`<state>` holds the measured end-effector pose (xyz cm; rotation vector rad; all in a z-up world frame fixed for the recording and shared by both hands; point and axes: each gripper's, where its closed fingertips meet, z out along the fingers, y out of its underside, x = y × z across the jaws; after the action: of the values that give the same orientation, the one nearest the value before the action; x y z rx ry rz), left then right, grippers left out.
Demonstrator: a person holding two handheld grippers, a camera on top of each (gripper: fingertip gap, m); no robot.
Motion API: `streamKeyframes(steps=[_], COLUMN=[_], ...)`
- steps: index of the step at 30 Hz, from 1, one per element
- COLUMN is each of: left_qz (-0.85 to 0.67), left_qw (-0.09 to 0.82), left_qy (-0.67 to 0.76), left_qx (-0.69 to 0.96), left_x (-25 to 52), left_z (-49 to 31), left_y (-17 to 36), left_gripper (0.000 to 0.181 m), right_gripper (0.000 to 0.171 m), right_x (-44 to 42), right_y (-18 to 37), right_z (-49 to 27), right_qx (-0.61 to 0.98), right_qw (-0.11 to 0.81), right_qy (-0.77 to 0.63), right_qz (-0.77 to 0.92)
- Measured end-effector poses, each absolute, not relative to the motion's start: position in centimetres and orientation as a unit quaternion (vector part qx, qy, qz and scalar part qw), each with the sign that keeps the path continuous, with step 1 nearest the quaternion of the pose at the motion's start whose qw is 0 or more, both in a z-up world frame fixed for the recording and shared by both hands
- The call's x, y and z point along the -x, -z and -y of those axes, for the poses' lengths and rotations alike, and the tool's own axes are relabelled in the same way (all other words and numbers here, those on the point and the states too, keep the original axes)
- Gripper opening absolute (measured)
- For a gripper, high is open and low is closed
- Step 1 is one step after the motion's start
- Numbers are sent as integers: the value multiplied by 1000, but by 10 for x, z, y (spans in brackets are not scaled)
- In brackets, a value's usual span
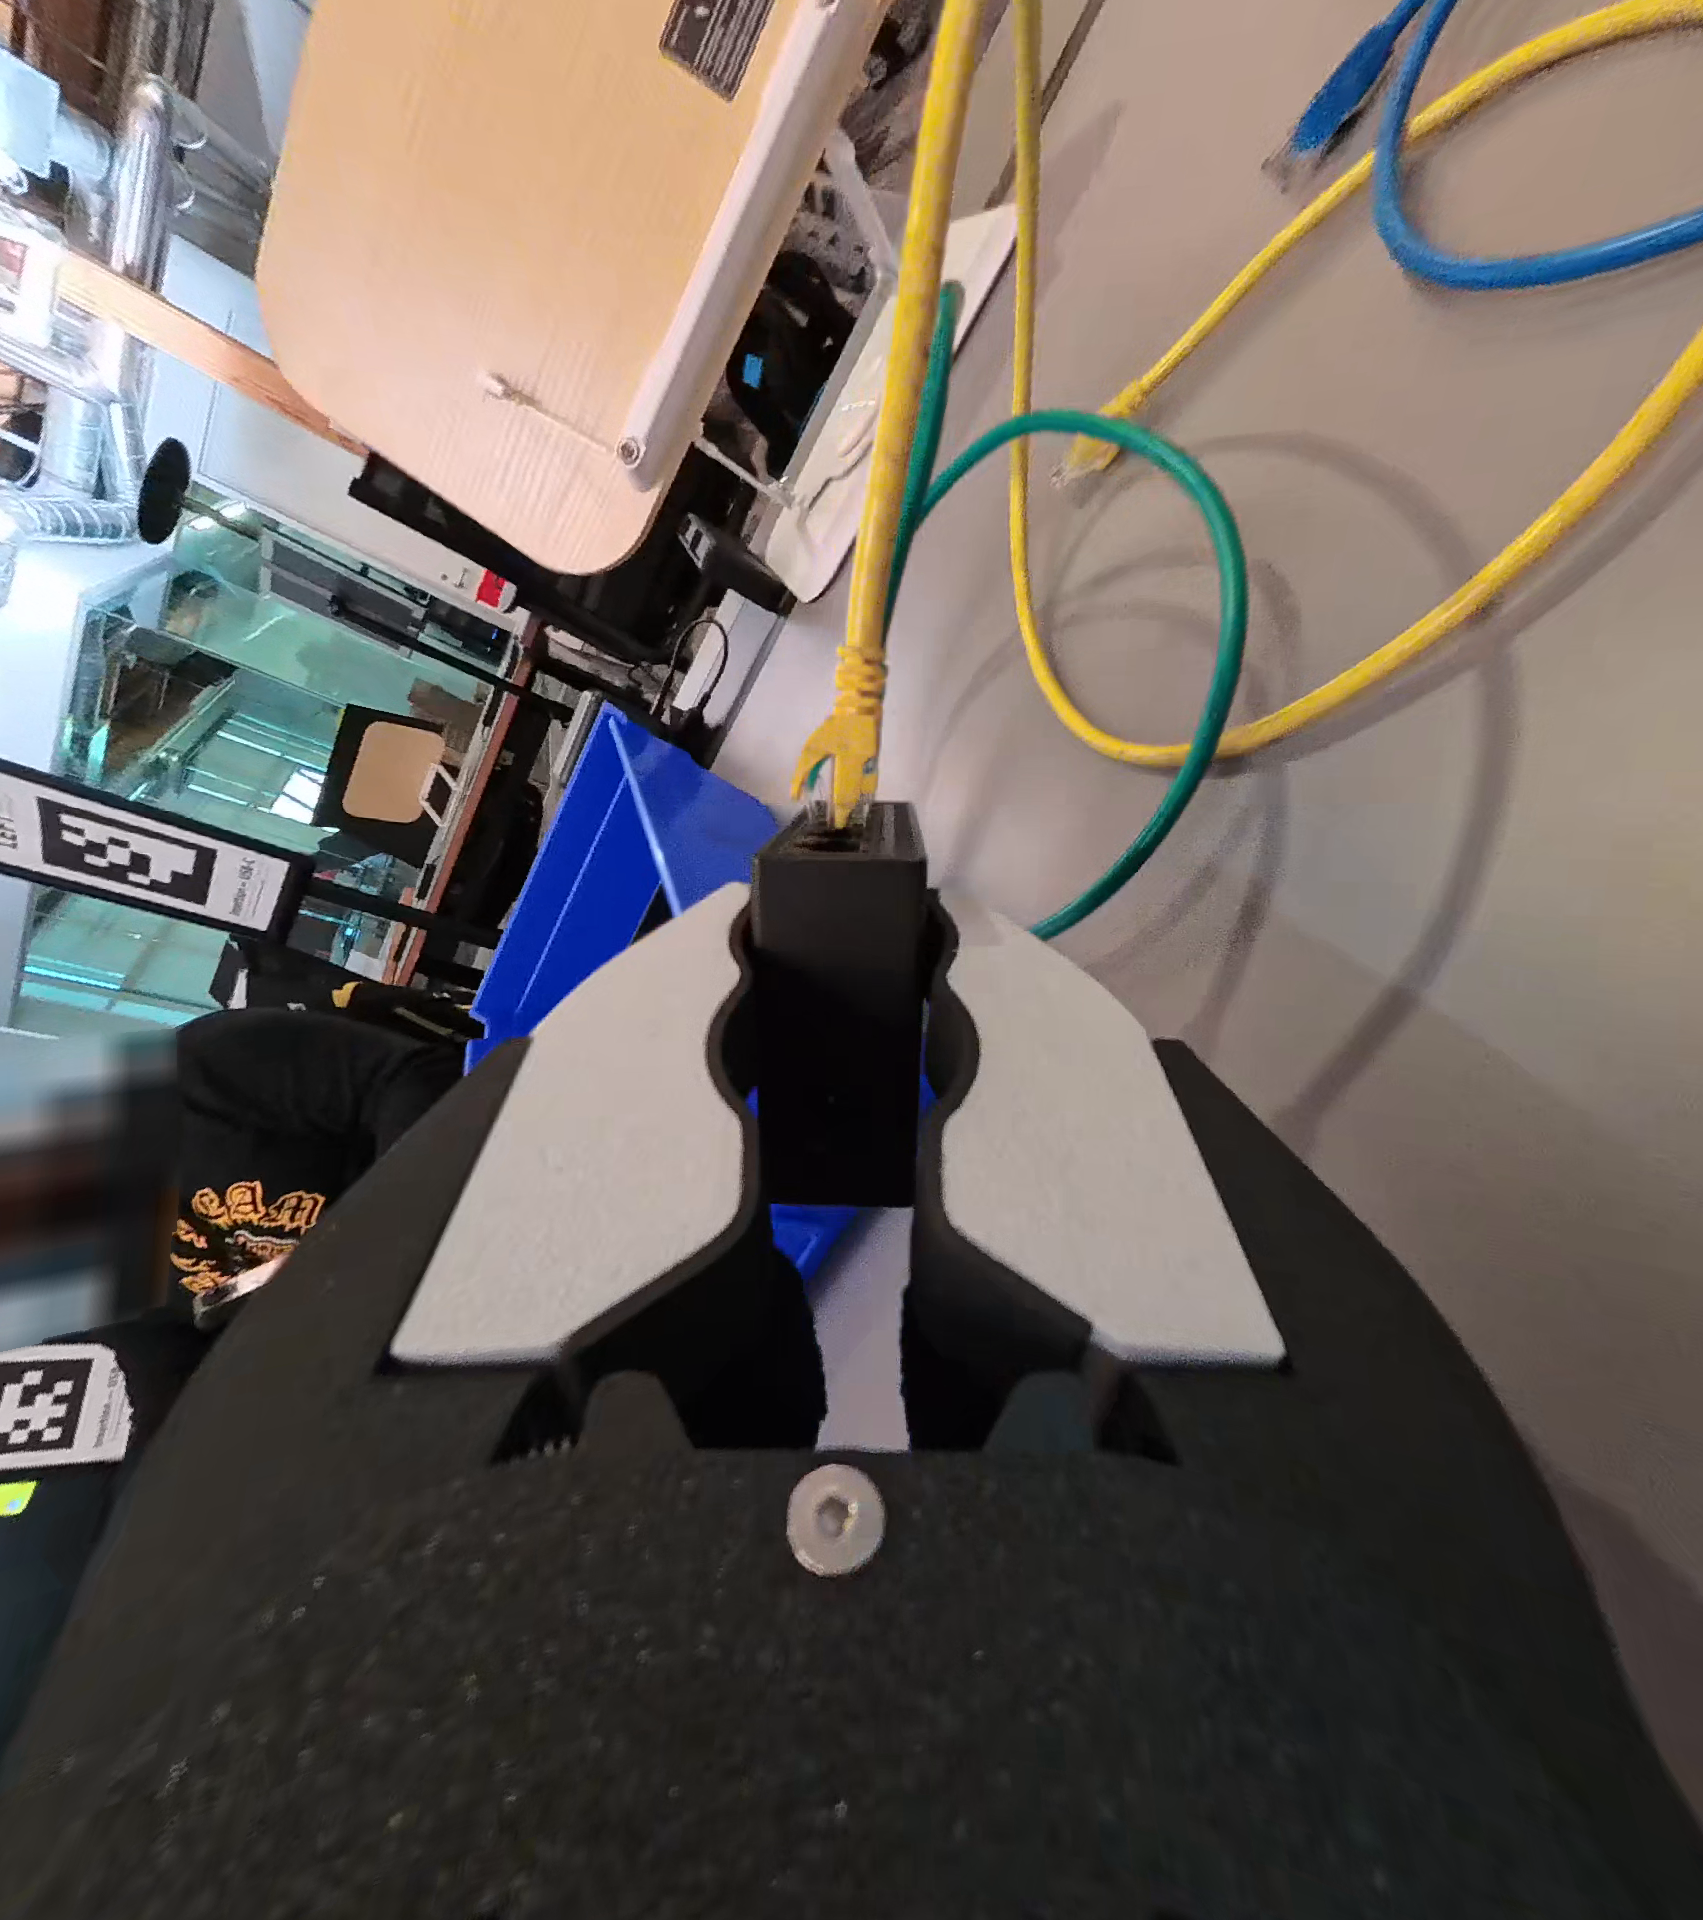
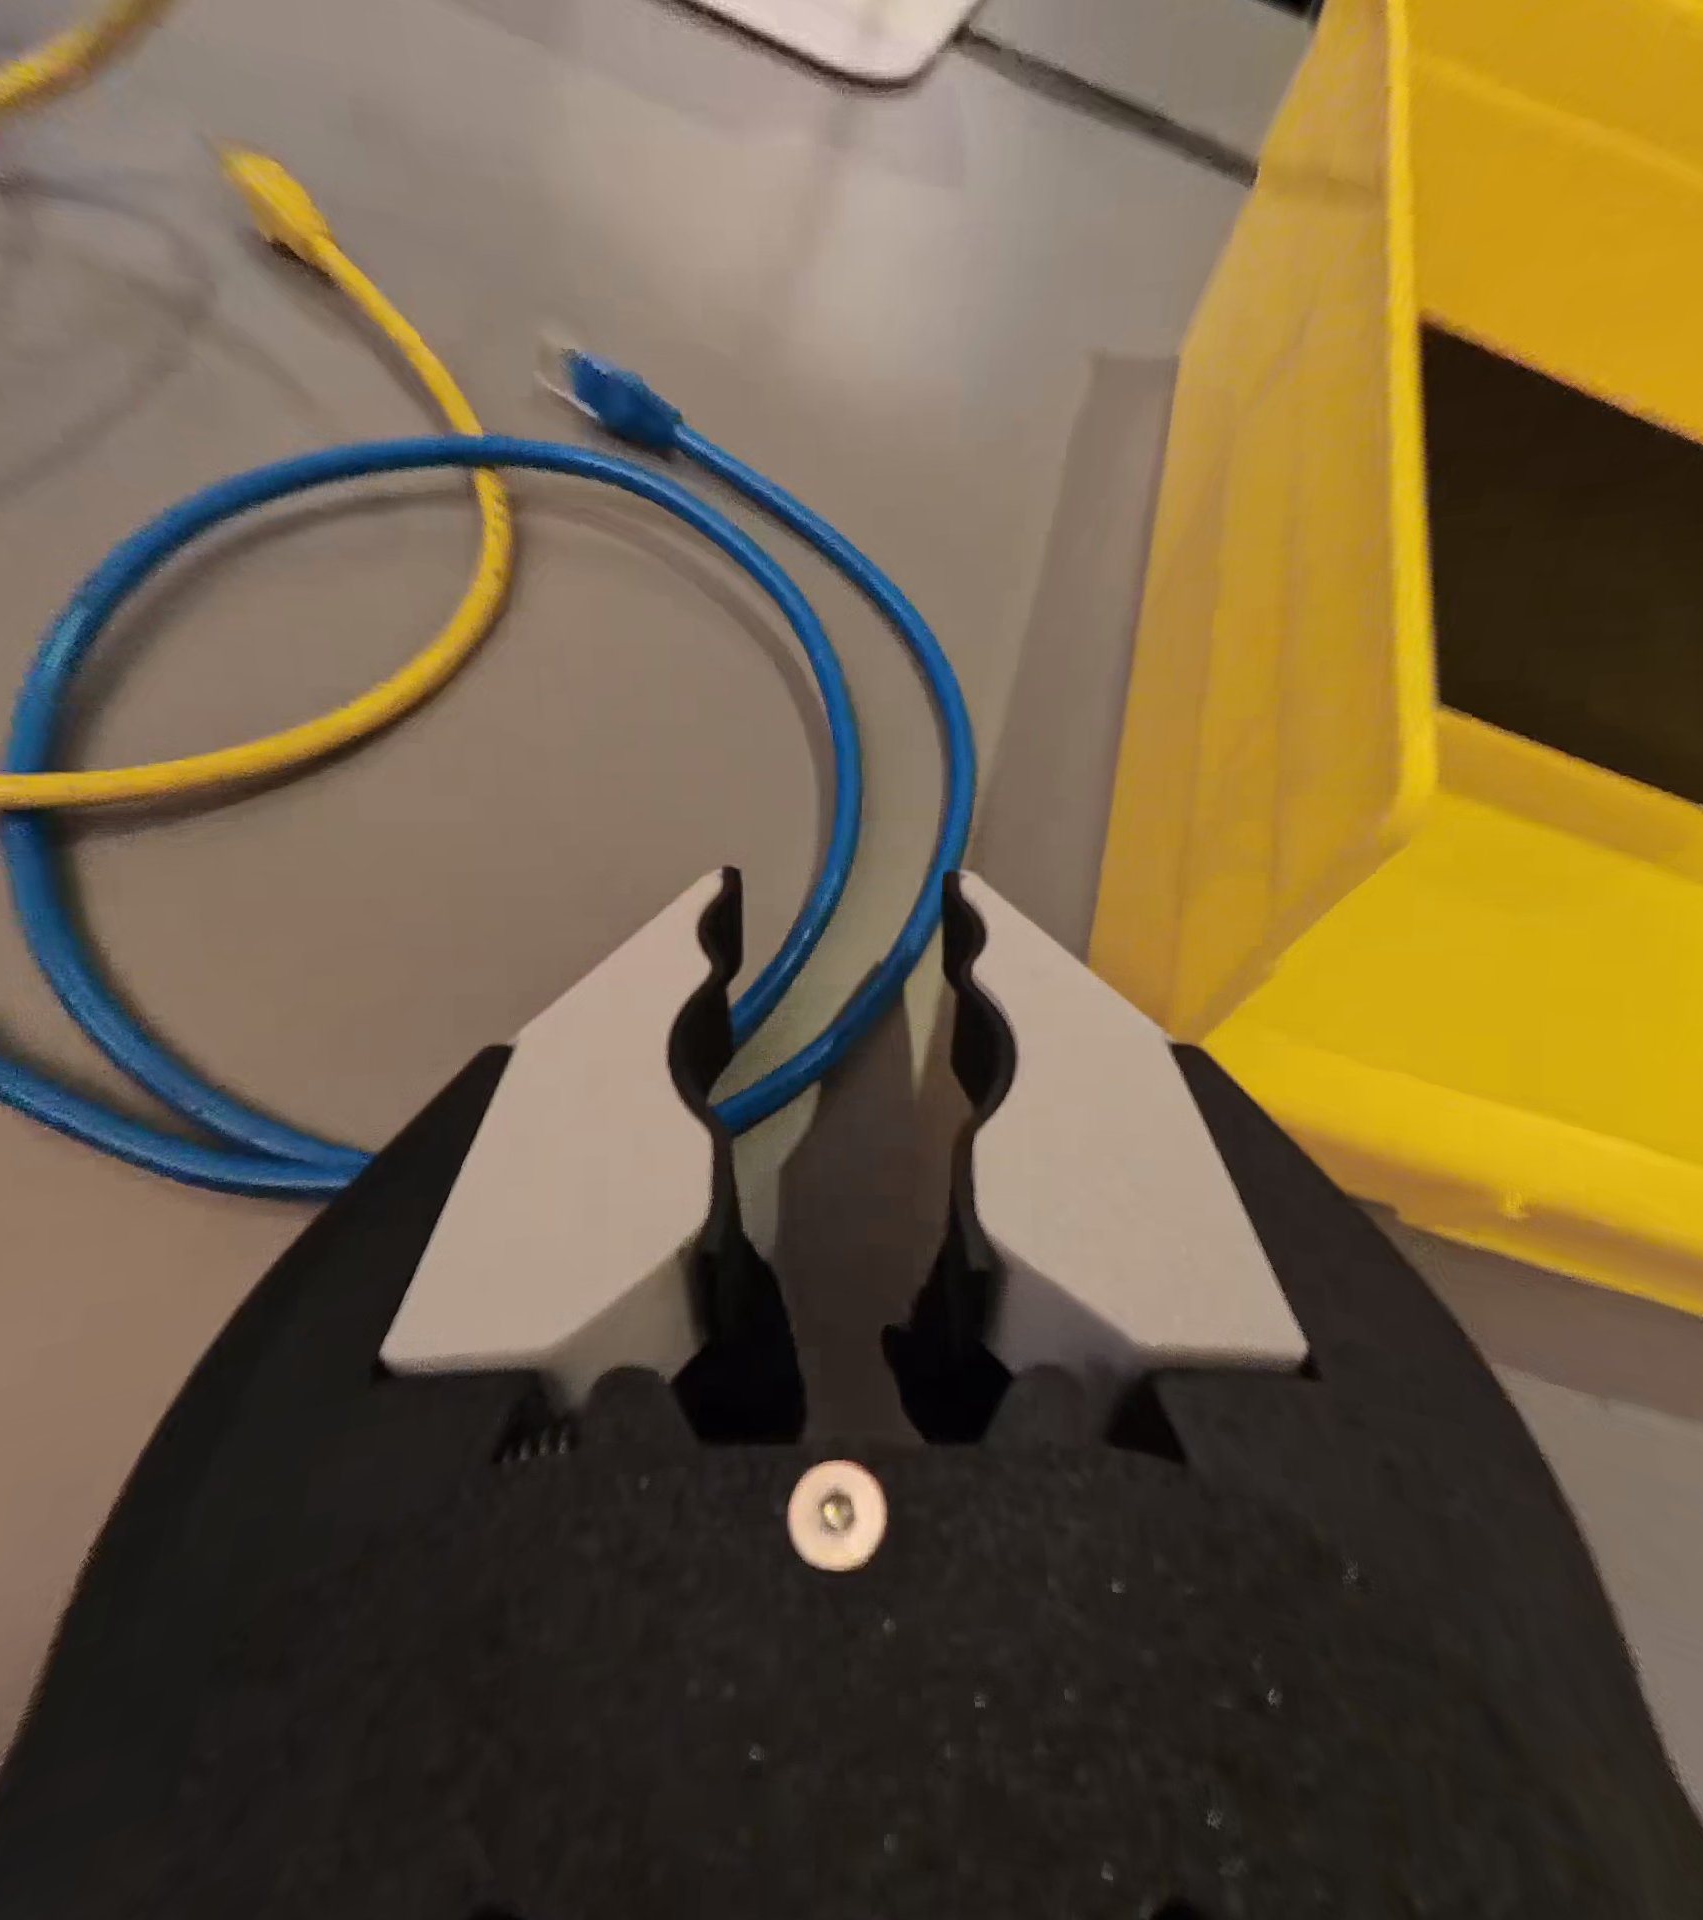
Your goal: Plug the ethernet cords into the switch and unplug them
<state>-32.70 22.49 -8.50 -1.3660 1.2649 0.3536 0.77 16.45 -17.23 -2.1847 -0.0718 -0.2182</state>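
My left gripper point(image 1: 842, 914) is shut on a black switch point(image 1: 839, 987) and holds it raised, port face pointing away. A yellow cord's plug point(image 1: 842, 743) sits in one port, its cable point(image 1: 914, 312) running up and away. A green cord point(image 1: 1211, 644) loops behind the switch; I cannot tell whether it is plugged in. A second yellow plug point(image 1: 1086, 462) and a blue plug point(image 1: 1330, 109) lie loose on the grey table. My right gripper point(image 2: 842, 894) is open and empty, low over the coiled blue cord point(image 2: 431, 468), whose plug point(image 2: 618, 400) lies loose beside a yellow plug point(image 2: 275, 197).
A yellow bin point(image 2: 1501, 675) stands close on the right of my right gripper. A blue bin point(image 1: 618, 862) sits behind the switch in the left wrist view. A wooden chair seat point(image 1: 494, 270) and a white device point(image 1: 888, 416) are farther off. A person's dark sleeve point(image 1: 307, 1122) is at left. One gripper's finger ends stand about 35 cm off the other's.
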Motion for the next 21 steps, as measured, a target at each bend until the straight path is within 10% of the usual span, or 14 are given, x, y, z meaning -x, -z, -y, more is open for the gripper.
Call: streamKeyframes(steps=[13,21], left_qz=[-557,-568], left_qw=[573,564], left_qy=[-151,-167], left_qx=[582,576], left_x=[319,323], left_z=[-224,-224], left_y=[100,104], left_gripper=[27,27], right_gripper=[6,5], right_x=[-9,-27], right_y=[187,56], right_z=[-157,-144], right_qx=[919,804], right_qw=[386,520], right_qy=[43,259], right_qz=[65,124])
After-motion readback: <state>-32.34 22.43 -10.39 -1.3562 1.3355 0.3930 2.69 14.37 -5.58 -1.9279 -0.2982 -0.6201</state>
